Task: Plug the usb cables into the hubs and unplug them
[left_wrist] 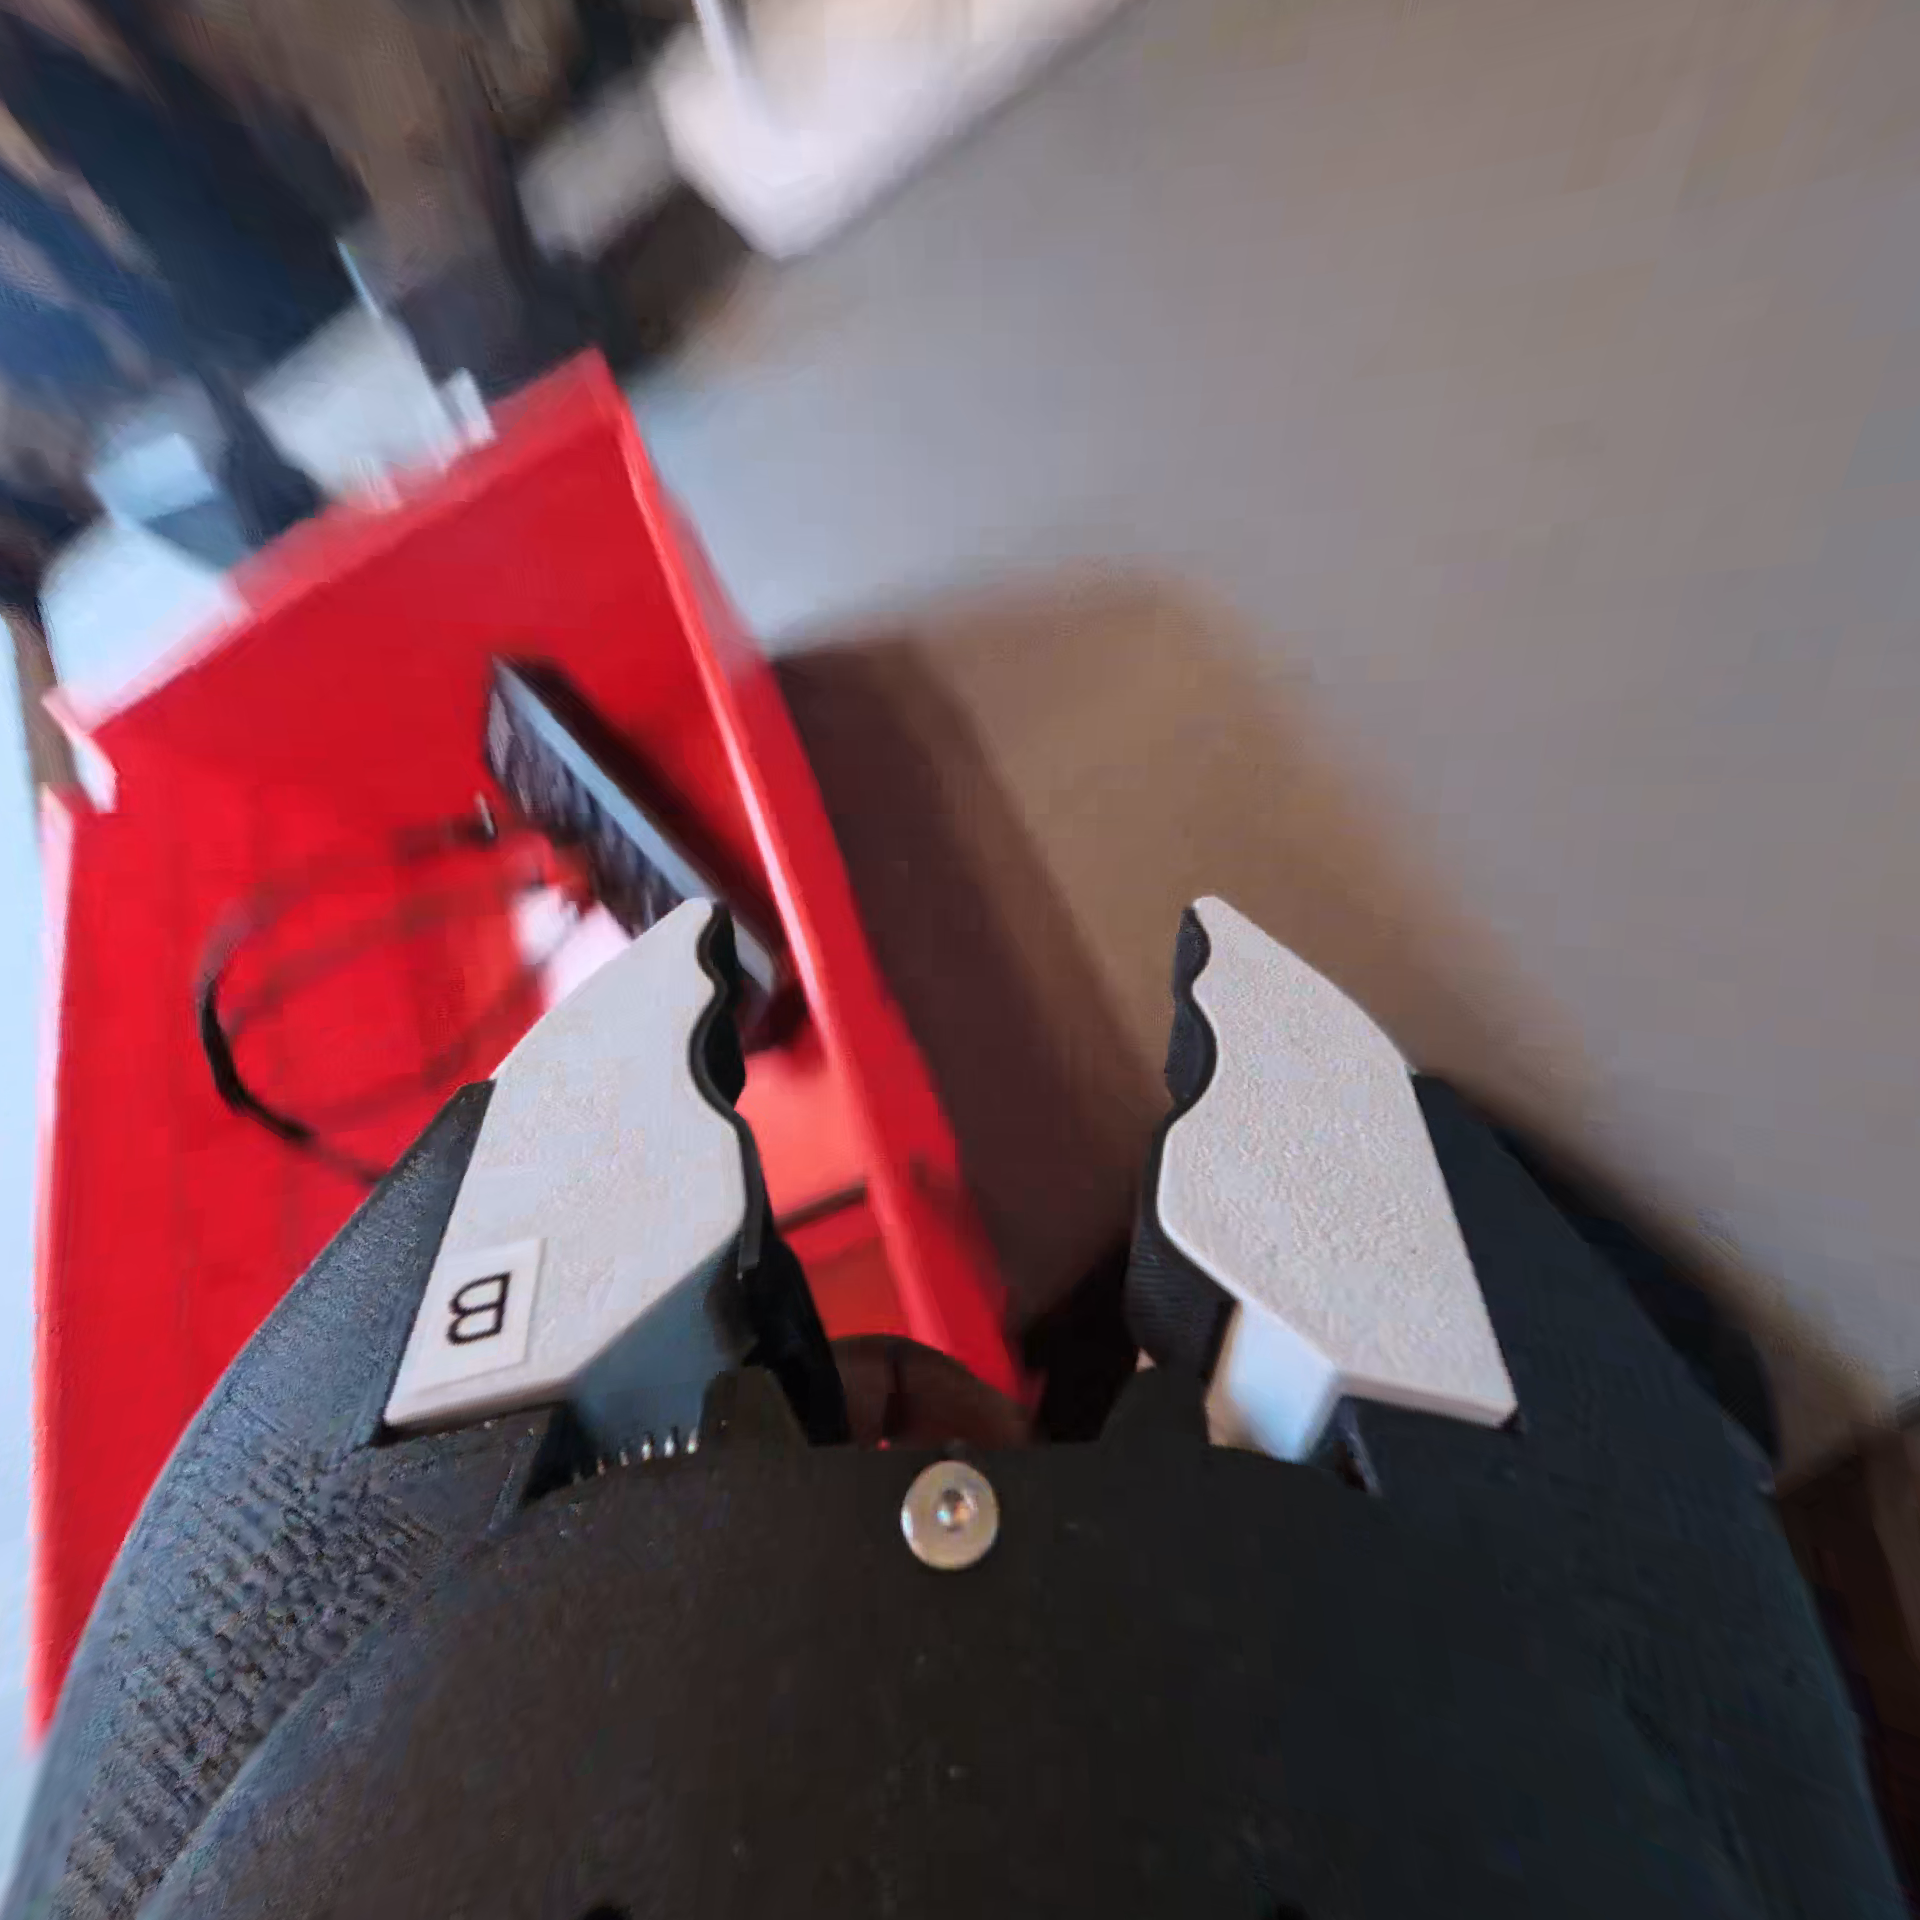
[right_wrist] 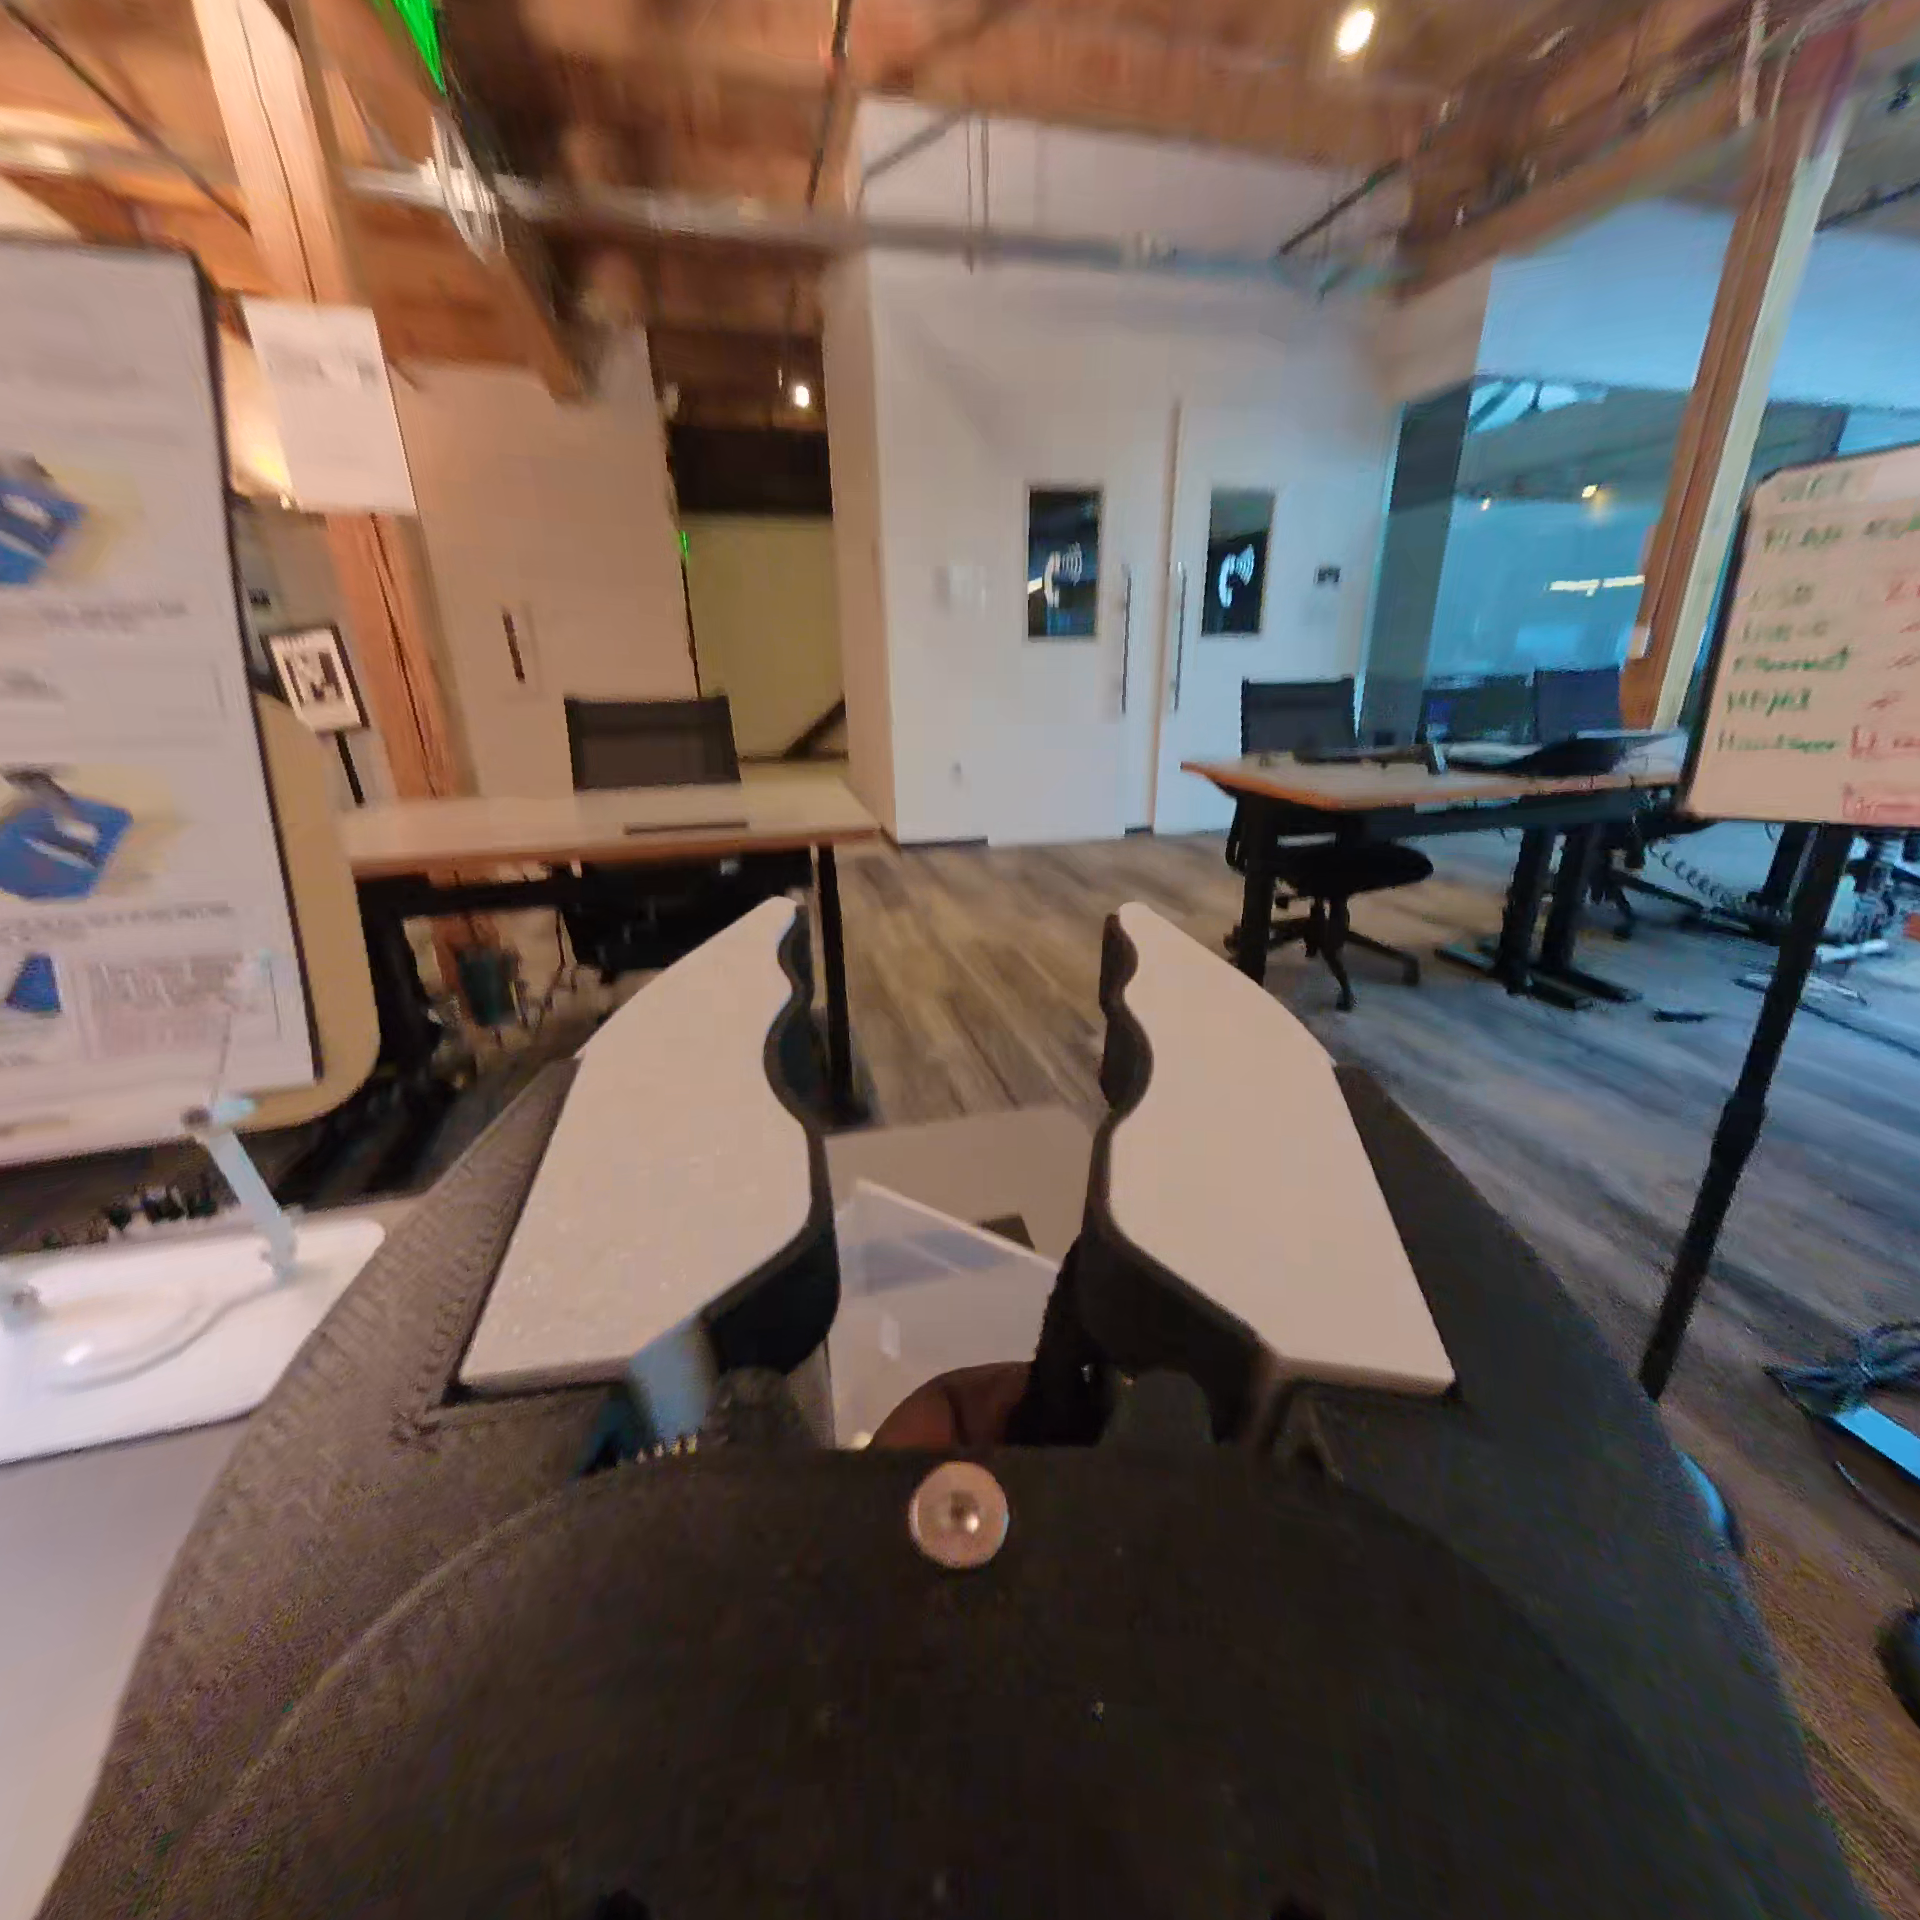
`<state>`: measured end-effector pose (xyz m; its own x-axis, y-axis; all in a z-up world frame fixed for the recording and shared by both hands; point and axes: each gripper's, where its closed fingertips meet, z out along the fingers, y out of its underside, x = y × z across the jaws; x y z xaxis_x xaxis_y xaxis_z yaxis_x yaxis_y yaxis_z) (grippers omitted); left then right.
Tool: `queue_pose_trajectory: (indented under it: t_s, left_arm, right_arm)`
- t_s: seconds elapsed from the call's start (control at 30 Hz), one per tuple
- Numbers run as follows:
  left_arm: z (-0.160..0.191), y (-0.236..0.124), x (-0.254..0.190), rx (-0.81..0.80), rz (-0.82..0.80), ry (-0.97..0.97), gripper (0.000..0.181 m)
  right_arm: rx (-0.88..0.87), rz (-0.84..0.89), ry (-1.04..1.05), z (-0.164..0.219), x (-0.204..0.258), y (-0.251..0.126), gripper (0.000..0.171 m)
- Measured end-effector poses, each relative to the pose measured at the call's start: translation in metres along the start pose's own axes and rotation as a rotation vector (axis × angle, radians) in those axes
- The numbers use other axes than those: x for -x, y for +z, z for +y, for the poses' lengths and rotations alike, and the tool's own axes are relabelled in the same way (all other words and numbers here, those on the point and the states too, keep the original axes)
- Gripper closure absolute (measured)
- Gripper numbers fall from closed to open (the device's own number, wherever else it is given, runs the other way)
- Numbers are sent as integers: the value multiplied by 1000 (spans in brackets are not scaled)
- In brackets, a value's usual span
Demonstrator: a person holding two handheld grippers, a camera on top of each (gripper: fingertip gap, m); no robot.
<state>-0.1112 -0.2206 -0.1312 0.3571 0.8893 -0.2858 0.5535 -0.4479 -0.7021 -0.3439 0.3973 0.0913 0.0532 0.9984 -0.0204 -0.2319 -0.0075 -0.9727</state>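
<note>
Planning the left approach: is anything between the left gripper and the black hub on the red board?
Nothing visible does. The left gripper, jaws open, is right by the hub on the red board; a thin black cable loops off to the side. The view is blurred.

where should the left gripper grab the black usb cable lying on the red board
Judging from a blurred left wrist view: take the black cable near its plug end beside the black hub, not on the loose loop, which would just flex. Come from above the red board, with the open left gripper straddling the cable. The plug itself is too blurred to place exactly.
</note>
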Motion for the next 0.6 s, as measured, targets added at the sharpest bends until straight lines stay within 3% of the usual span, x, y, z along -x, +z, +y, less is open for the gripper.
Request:
queue_pose_trajectory:
  t_s: [0.07,0.1,0.13,0.37,0.4,0.47,0.6]
  left_arm:
    - [59,6,7,295,16,17,109]
    - [76,12,6,361,35,7,116]
    - [73,20,9,320,19,-14,130]
    - [12,69,-14,-17,80,-381,116]
    - [4,72,-20,-49,100,-405,107]
    - [-10,74,-30,-88,171,-452,92]
    - [-32,52,-27,-177,287,-506,100]
  right_arm:
    - [-35,6,11,-9,3,-4,121]
    - [-34,0,1,-10,6,-5,121]
    - [-28,-6,-17,-11,8,-6,122]
    - [-70,16,-92,-22,10,-15,128]
    - [-73,1,-83,-23,12,-15,128]
    - [-83,-11,-71,-25,13,-17,128]
    - [-96,-10,-64,-28,11,-20,128]
